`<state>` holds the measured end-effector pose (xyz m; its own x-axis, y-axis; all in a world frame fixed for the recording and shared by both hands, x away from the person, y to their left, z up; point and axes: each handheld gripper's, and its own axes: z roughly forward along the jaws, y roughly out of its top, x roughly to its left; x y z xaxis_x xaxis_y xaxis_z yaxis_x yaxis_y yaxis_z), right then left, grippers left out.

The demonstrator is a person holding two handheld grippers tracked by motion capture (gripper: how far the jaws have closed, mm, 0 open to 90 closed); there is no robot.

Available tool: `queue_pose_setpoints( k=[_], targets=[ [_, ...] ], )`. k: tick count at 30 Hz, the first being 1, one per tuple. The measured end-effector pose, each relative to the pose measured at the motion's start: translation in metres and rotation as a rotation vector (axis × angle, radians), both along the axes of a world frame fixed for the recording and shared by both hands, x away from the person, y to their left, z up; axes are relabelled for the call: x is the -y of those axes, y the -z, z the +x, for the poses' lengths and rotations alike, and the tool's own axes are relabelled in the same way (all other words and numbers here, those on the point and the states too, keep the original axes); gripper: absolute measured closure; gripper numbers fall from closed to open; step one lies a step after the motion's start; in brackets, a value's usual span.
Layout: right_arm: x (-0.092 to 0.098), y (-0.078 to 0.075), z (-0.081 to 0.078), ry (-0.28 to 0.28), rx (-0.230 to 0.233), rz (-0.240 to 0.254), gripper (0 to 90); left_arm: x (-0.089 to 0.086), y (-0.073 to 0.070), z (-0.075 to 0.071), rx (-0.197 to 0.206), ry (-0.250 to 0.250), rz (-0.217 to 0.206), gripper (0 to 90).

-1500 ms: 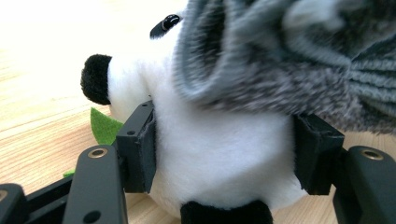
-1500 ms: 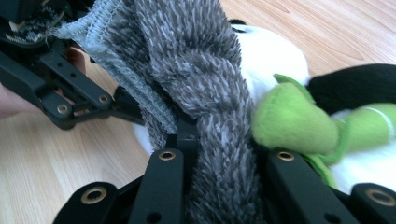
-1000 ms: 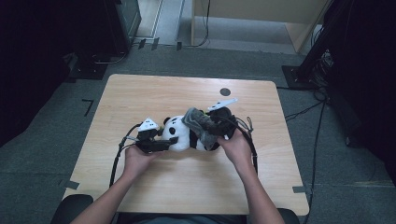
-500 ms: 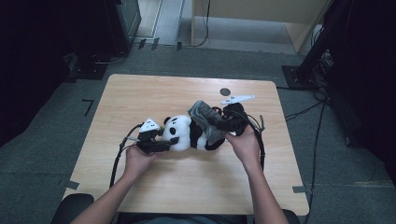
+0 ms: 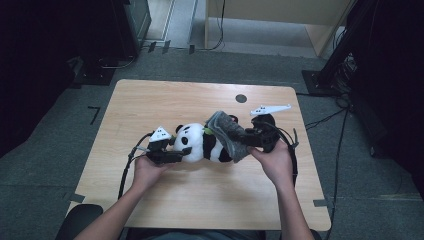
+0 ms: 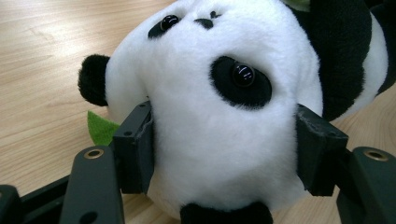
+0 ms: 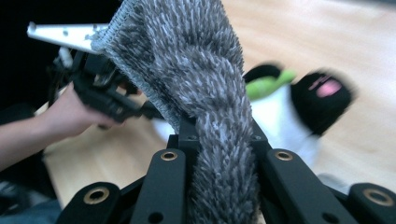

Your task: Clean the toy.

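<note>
A black-and-white panda plush (image 5: 200, 142) lies on its side in the middle of the wooden table (image 5: 175, 100). My left gripper (image 5: 182, 152) is shut on its white head (image 6: 224, 116), one pad on each side, and its jaws have just been opening slightly with the head still pressed between them. My right gripper (image 5: 250, 140) is shut on a grey fuzzy cloth (image 5: 227, 132), which runs from its jaws over the panda's body. In the right gripper view the cloth (image 7: 196, 60) rises from my right gripper (image 7: 219, 135). Behind it are the panda's blurred feet (image 7: 322, 93) and the left gripper (image 7: 100, 93).
A small dark round hole (image 5: 241, 98) sits in the tabletop at the back right. Black cables (image 5: 127, 165) trail from both grippers across the table. Dark furniture and cables on the floor surround the table. A green felt leaf (image 6: 100, 128) lies by the panda's head.
My right gripper has moved to the right and upward with the grey cloth, drawing it out over the panda. The left gripper and the panda's head have stayed put.
</note>
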<state>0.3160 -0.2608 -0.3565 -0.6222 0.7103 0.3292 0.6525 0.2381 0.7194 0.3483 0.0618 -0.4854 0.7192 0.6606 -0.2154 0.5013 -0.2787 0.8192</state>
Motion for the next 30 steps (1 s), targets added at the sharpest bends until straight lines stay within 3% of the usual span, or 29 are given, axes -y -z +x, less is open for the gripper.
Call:
queue_pose_setpoints(
  k=[3, 4, 5, 20, 24, 30],
  targets=[
    [-0.005, 0.025, 0.005, -0.008, -0.064, -0.059, 76.4, 0.0, 0.0, 0.0, -0.007, 0.009, 0.001, 32.7],
    [-0.004, 0.04, 0.009, -0.009, -0.103, -0.045, 76.1, 0.001, 0.0, -0.001, 0.001, 0.016, 0.013, 32.4],
    [-0.001, 0.043, 0.011, -0.004, -0.104, -0.034, 76.0, 0.001, 0.0, -0.001, 0.001, 0.016, 0.013, 32.4],
    [0.024, 0.043, 0.012, 0.046, -0.077, -0.03, 75.7, 0.0, 0.001, 0.0, -0.003, 0.022, 0.0, 32.4],
    [0.038, 0.044, 0.014, 0.102, -0.075, -0.047, 76.2, -0.001, 0.001, 0.0, -0.002, 0.024, 0.003, 32.4],
    [0.052, 0.049, 0.015, 0.142, -0.094, -0.075, 76.4, -0.002, 0.001, 0.001, -0.004, 0.021, 0.001, 32.3]
  ],
)
